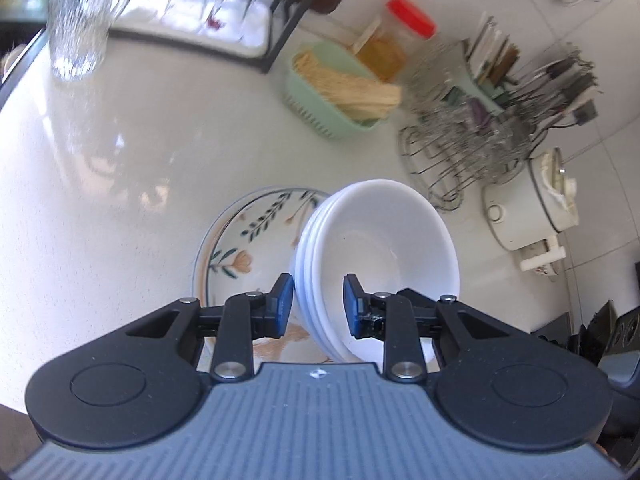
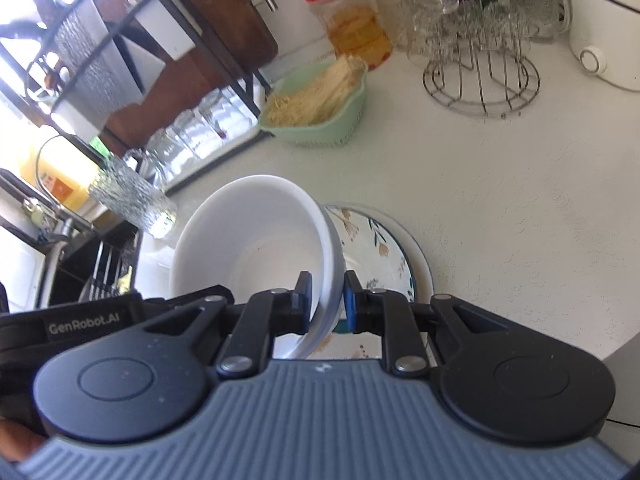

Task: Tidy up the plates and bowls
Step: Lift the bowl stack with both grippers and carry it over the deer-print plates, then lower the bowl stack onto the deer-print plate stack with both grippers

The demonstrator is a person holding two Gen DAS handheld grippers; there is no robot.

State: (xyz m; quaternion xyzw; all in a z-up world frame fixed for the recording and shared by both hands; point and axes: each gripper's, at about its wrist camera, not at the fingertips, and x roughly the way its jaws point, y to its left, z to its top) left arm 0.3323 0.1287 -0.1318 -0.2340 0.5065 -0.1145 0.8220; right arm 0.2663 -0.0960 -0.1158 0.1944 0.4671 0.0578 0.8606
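Pinched at opposite rims by the left gripper (image 1: 316,306) and right gripper (image 2: 327,300), stacked white bowls (image 1: 376,256) are held over the floral plate (image 1: 240,248) for nesting.

The only readable text is "GenRobot.AI", in pale letters on the black body of the left gripper (image 2: 86,326) at the left edge of the right wrist view; the label on the yellow container (image 2: 60,184) is too blurred to read.

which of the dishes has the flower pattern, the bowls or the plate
The plate lying on the counter; it has painted leaves and flowers. The stacked bowls held over it are plain white.
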